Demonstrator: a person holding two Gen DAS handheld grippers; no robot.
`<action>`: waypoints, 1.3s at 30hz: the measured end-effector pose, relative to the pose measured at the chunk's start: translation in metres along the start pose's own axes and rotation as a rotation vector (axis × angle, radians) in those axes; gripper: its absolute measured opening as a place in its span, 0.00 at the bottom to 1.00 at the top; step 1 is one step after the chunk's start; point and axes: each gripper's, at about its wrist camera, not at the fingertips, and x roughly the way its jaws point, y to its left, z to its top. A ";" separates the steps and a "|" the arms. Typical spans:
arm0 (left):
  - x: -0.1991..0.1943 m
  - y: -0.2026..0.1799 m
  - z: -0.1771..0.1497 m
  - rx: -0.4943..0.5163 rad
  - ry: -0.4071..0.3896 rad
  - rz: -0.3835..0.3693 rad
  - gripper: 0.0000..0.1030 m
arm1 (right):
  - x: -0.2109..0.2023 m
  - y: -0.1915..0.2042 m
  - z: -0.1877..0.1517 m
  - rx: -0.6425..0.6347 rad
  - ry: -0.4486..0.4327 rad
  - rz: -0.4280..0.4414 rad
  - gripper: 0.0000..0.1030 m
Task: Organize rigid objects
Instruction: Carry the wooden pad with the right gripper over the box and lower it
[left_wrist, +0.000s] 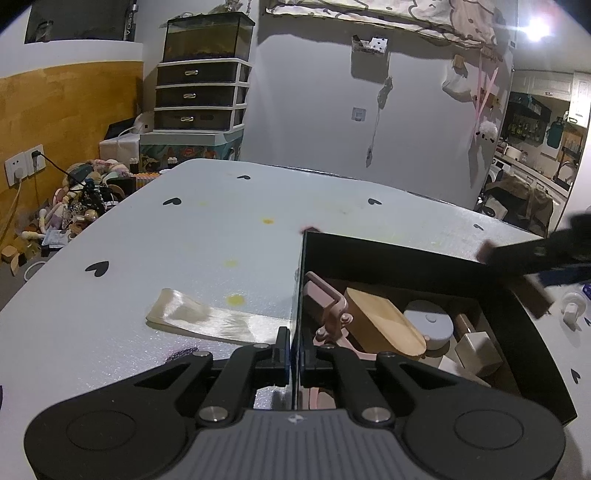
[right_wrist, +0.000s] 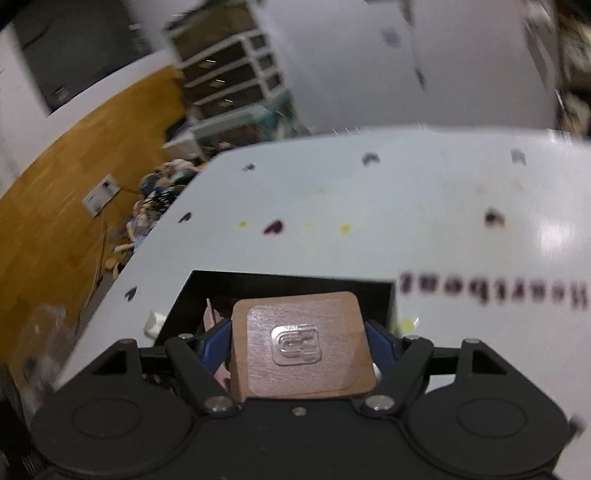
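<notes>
A black box (left_wrist: 417, 258) stands on the white table and holds a wooden scoop (left_wrist: 384, 325), a pink tool (left_wrist: 328, 306), a grey round gadget (left_wrist: 430, 321) and pale blocks (left_wrist: 476, 350). My left gripper (left_wrist: 295, 354) is shut on the box's left wall. My right gripper (right_wrist: 299, 343) is shut on a brown square case (right_wrist: 301, 343) with a clear raised logo, held over the box (right_wrist: 184, 299). It shows blurred over the box's far right corner in the left wrist view (left_wrist: 524, 273).
A translucent plastic strip (left_wrist: 210, 317) lies on the table left of the box. A small white bottle (left_wrist: 570, 306) sits right of the box. A white lump (right_wrist: 153, 323) lies by the box's left corner. Floor clutter (left_wrist: 74, 210) and a drawer unit (left_wrist: 199, 96) lie beyond the table.
</notes>
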 end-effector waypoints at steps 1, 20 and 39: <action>0.000 0.001 0.000 -0.001 0.000 -0.001 0.05 | 0.003 0.003 -0.001 0.008 0.005 -0.013 0.75; 0.002 0.001 -0.001 -0.003 0.003 0.001 0.05 | 0.028 0.019 -0.007 0.044 -0.044 -0.219 0.84; 0.002 0.003 -0.001 -0.006 0.007 0.007 0.05 | 0.012 0.021 -0.011 -0.002 -0.043 -0.174 0.86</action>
